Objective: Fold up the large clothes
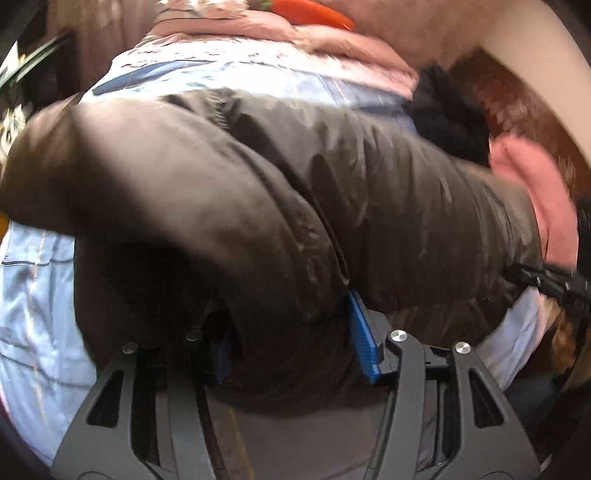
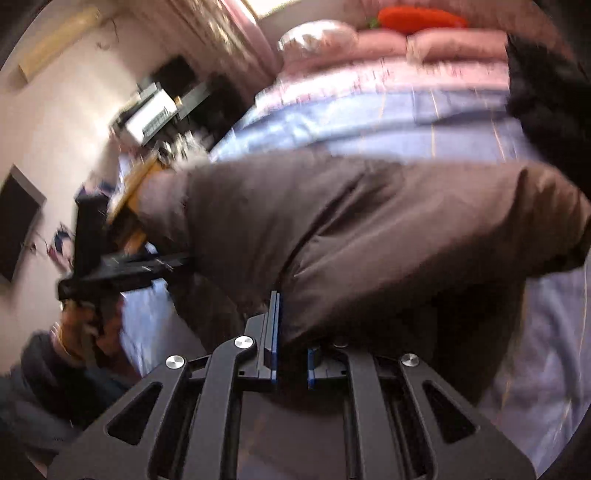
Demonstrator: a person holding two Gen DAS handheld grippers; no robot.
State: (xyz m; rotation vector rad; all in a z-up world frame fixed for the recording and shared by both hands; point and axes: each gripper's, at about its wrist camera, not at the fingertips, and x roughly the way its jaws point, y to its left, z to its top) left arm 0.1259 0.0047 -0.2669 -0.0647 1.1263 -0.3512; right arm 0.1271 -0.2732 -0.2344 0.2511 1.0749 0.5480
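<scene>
A large dark brown padded jacket [image 1: 280,177] lies across a bed with a light blue sheet [image 1: 33,302]. My left gripper [image 1: 295,332] is shut on a thick fold of the jacket; the fabric bulges between its blue pads [image 1: 364,339]. In the right wrist view the same jacket [image 2: 369,221] stretches across the bed, and my right gripper [image 2: 291,332] is shut on its near edge. The right gripper shows in the left wrist view at the far right [image 1: 546,280], and the left gripper shows in the right wrist view at the left [image 2: 125,266]. Both views are motion-blurred.
Pink bedding [image 2: 424,48] and an orange carrot-shaped plush [image 2: 421,18] lie at the head of the bed. A black garment [image 2: 546,96] lies at the right. A pink cloth [image 1: 532,184] lies beside the jacket. A desk with clutter [image 2: 155,110] stands by the wall.
</scene>
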